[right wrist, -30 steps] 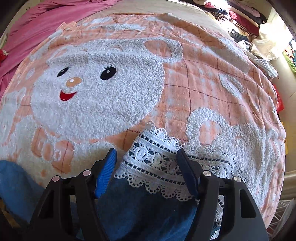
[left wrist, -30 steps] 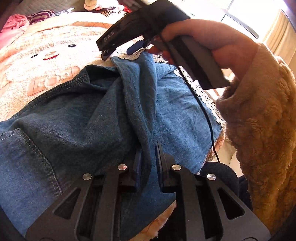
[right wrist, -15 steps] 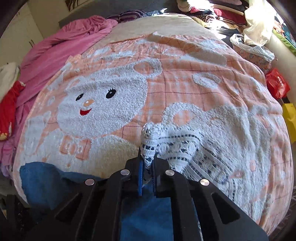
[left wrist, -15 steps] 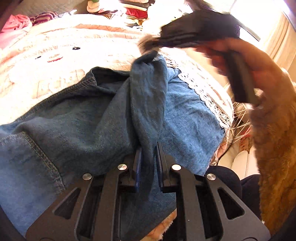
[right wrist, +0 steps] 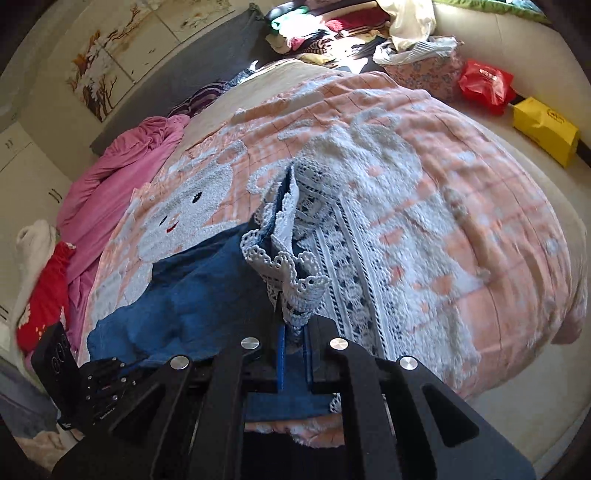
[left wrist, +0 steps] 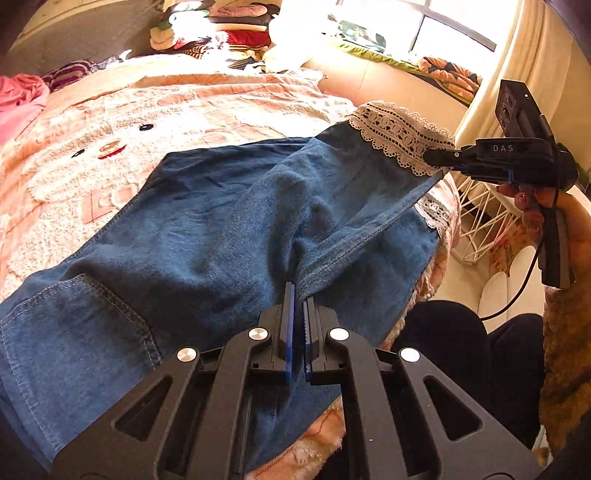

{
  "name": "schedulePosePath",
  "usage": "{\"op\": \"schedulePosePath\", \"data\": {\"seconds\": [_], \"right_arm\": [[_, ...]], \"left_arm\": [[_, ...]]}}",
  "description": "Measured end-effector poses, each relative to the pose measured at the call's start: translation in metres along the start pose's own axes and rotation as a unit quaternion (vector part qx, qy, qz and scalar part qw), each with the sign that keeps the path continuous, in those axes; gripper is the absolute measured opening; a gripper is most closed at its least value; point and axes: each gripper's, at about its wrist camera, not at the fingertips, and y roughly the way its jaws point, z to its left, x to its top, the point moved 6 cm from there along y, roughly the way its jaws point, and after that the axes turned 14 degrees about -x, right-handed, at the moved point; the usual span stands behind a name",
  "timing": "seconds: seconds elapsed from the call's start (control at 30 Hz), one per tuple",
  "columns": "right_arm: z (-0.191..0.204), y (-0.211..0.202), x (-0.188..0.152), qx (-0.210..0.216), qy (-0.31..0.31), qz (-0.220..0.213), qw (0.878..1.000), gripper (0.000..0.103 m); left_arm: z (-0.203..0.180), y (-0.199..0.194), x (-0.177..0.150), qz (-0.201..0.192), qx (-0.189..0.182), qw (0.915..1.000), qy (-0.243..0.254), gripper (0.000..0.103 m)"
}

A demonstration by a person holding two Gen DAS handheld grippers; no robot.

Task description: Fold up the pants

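Blue denim pants [left wrist: 221, 229] with a white lace hem [left wrist: 395, 136] lie across a peach bear blanket [left wrist: 110, 122] on a bed. My left gripper [left wrist: 298, 295] is shut on a fold of denim near the bed's front edge. At the right of the left wrist view, my right gripper [left wrist: 439, 158] is shut on the lace hem and holds the leg stretched above the bed. The right wrist view shows that right gripper [right wrist: 293, 328] pinching the bunched lace hem [right wrist: 291, 280], with the pants [right wrist: 192, 295] trailing left towards the left gripper's body [right wrist: 74, 376].
Piled clothes [left wrist: 221, 26] sit at the head of the bed, pink bedding [right wrist: 122, 177] along its side. On the floor are a red bag [right wrist: 484, 85] and a yellow box [right wrist: 543, 125]. A white wire basket [left wrist: 480, 221] and the person's dark-clad knee [left wrist: 443, 332] are at the bed's near corner.
The right gripper closed on the lace hem and swung it to the right, drawing the pant leg out straight. The left gripper tightened on the denim fold.
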Motion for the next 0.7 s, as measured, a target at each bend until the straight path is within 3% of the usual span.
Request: {"op": "schedulePosePath", "data": {"seconds": [0.17,0.3,0.43,0.57,0.7], "right_arm": [[-0.017,0.008,-0.026,0.0,0.028,0.013,1.0,0.009],[-0.032,0.009,-0.035,0.003,0.051,0.008,0.999,0.023],[-0.042,0.003,-0.036,0.015,0.067,-0.01,0.998,0.019],[-0.041,0.004,-0.038,-0.008,0.04,-0.022,0.999,0.016],[-0.048,0.025,-0.047,-0.059,0.016,-0.014,0.998,0.016]], "left_arm": [[-0.004,0.01,-0.006,0.013,0.005,0.9998,0.013,0.002],[-0.001,0.015,-0.009,0.023,0.016,0.9995,0.017,0.001],[-0.008,0.011,-0.012,0.031,0.013,0.9991,0.027,0.0],[-0.019,0.01,-0.015,0.042,0.005,0.9982,0.043,0.0],[-0.018,0.022,-0.02,0.059,0.013,0.997,0.049,0.0]]}}
